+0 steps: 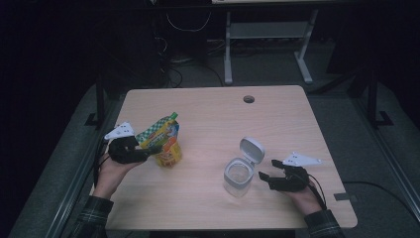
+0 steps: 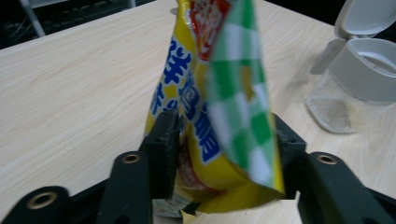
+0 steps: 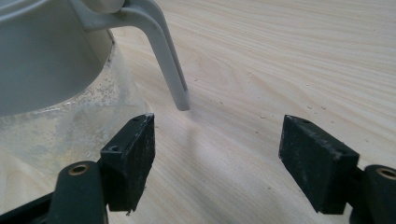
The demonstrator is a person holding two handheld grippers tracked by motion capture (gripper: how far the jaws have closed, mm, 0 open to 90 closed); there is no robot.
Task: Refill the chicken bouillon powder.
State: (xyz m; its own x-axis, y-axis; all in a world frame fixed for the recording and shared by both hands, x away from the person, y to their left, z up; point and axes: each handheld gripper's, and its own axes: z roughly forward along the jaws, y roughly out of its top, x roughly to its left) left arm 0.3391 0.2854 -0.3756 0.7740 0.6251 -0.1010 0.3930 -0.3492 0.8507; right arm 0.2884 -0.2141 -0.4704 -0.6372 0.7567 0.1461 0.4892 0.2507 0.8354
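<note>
A: Left tool (image 1: 148,150) status?

B: Clamped on the snack pouch (image 1: 163,140). Left gripper view: both black jaws press the pouch (image 2: 219,116) from either side, low on its body. Pouch is upright, off toward the left side of the counter (image 1: 213,114).

A: Any readable print?

B: Partly. Yellow pack, blue characters running down the front, look like Chinese script, too blurred to read. Red patch with white lettering near the top, also unreadable. Green-and-white checkered panel on one side. No brand I can make out.

A: Right tool (image 1: 266,170)?

B: Spread wide, gripping nothing. Right gripper view shows bare wood grain between the two jaws. It sits low over the counter, just right of the container (image 1: 237,174).

A: Describe the container.

B: Clear plastic jar with a grey-white collar and a flip lid (image 1: 251,148), hinged open and standing up at the back. In the right gripper view the jar wall (image 3: 70,126) is close to one jaw; can't tell whether they touch. A white latch arm (image 3: 166,65) hangs down from the collar. Powdery residue on the inside wall. No label visible.

A: Pouch vs jar spacing?

B: Apart. Jar is right of centre, pouch to its left, bare counter between.
</note>
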